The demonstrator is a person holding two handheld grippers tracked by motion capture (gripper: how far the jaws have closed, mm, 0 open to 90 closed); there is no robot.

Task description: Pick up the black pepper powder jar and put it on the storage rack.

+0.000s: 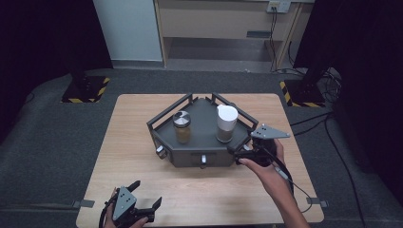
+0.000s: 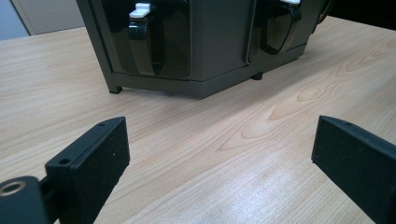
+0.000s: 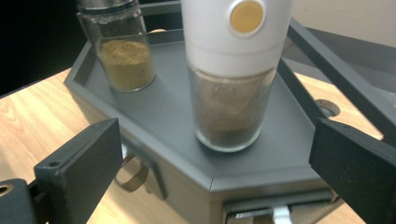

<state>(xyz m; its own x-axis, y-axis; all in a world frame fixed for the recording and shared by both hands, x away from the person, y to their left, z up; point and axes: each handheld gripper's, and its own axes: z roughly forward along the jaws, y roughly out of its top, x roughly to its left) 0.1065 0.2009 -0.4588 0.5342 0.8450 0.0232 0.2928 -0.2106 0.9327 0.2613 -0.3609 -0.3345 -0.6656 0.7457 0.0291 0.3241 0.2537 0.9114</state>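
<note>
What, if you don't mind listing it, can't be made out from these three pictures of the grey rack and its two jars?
- Drawer contents: the rack fronts are shut in the left gripper view, so nothing inside shows.
- White-capped jar: its top is cut off by the upper edge of the right gripper view.
- Spice jar: its lid is cropped there too; any label is too small in the high view.
- Left gripper: its hand is cut off by the bottom edge of the high view.

Two upright spice jars (image 1: 182,126) (image 1: 226,123) on grey rack (image 1: 204,142)
</note>
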